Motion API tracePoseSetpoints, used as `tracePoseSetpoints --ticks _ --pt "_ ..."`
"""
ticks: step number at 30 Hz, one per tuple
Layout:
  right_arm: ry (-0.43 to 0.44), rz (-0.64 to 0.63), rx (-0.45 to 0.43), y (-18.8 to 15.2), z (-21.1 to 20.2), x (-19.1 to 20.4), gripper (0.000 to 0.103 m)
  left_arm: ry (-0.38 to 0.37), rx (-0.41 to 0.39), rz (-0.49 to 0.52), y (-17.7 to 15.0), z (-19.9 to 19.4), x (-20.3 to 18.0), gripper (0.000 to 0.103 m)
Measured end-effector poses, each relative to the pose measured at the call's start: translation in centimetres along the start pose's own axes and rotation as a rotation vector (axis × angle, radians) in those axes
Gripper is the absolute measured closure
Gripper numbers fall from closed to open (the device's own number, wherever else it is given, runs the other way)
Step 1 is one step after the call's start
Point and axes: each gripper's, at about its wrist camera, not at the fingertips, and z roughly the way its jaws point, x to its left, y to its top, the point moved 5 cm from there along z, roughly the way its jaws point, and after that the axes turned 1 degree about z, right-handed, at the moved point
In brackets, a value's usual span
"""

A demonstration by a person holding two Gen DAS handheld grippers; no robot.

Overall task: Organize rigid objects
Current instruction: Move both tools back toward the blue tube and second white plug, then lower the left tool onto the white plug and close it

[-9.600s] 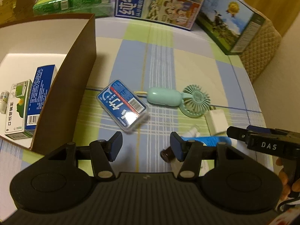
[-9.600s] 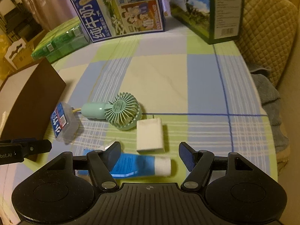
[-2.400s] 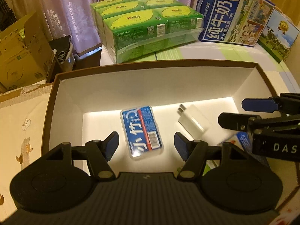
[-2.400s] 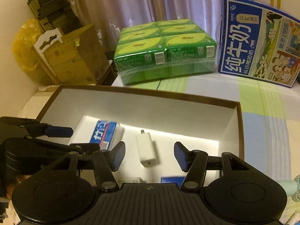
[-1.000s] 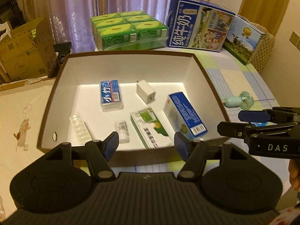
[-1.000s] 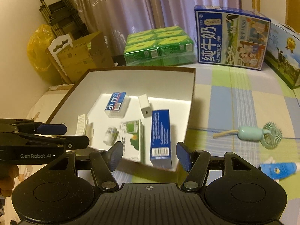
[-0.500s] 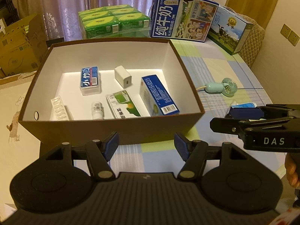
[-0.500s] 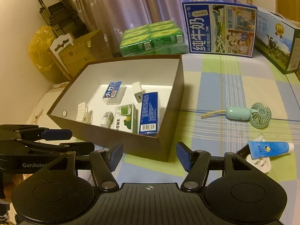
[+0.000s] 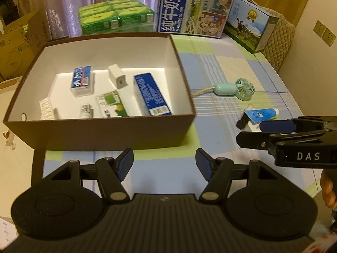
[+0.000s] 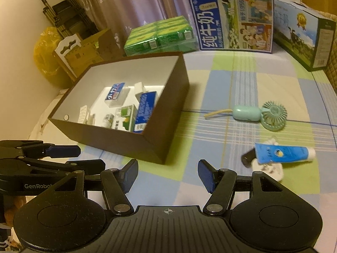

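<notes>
A brown box (image 9: 101, 132) (image 10: 174, 88) with a white inside stands on the checked cloth. In it lie a clear case with a blue label (image 9: 81, 80), a white charger (image 9: 117, 78), a blue carton (image 9: 150, 96), a green and white carton (image 9: 111, 106), a small bottle (image 9: 86, 110) and a white strip pack (image 9: 46, 110). On the cloth to its right lie a mint hand fan (image 9: 233, 88) (image 10: 261, 112), a blue tube (image 9: 262, 113) (image 10: 284, 152) and small dark and white items under the tube (image 10: 267, 166). My left gripper (image 9: 164, 165) and right gripper (image 10: 167, 174) are open and empty, held before the box.
A blue milk carton case (image 9: 194, 14), a green and blue case (image 9: 251, 31) and green shrink-wrapped packs (image 9: 115, 19) stand at the back. Cardboard boxes (image 10: 84, 50) and a yellow bag (image 10: 45, 52) are at the left. The table's right edge runs past the fan.
Both grippers have drawn back from the box, where they left the clear case and the white charger. The box now sits farther off and more of the cloth shows.
</notes>
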Motion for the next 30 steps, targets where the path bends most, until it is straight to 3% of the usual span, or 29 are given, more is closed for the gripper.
tracePoseSetpoints --ticks 16,30 --pt "-0.109 0.126 0.032 -2.9 -4.0 -11.7 0.043 -0.073 0.059 0.068 -0.5 4.1 -9.5 0.045" --pt "-0.175 0.177 0.023 -4.2 -5.4 -19.1 0.043 -0.112 0.068 0.103 -0.4 8.6 -15.9 0.046"
